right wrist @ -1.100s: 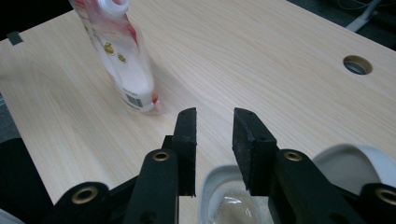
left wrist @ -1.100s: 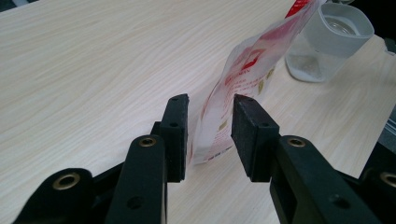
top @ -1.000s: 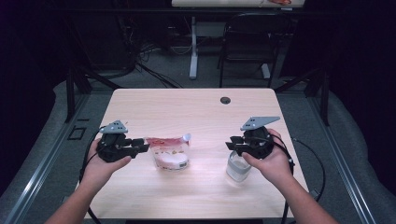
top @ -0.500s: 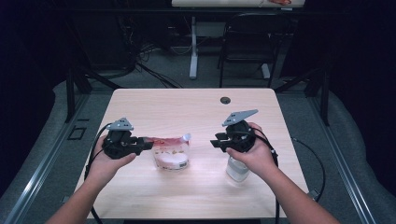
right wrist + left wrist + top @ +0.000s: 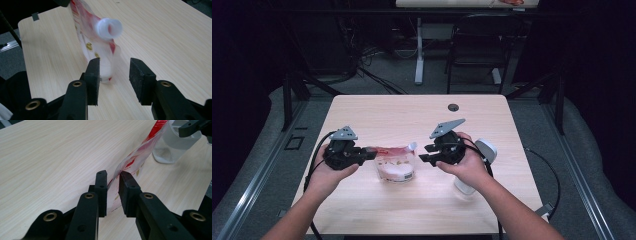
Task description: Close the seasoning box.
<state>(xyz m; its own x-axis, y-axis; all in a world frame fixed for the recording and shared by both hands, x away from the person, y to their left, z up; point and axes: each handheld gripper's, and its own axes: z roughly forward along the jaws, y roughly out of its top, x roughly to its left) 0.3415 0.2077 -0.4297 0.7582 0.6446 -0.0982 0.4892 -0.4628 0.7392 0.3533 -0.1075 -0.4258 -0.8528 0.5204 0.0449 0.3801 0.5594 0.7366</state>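
Done: your left gripper fingers closing on pouch edge | Left: your right gripper, fingers opening wide, nears spout, grasps nothing | jar waits behind right hand, on surface

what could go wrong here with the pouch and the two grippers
The left gripper, whose jaws have just been closing, has only the thin edge of the pouch between its pads, so the film may slip out. The right gripper, jaws just opening, nears the white spout and might push the pouch over. The clear container stands close behind.
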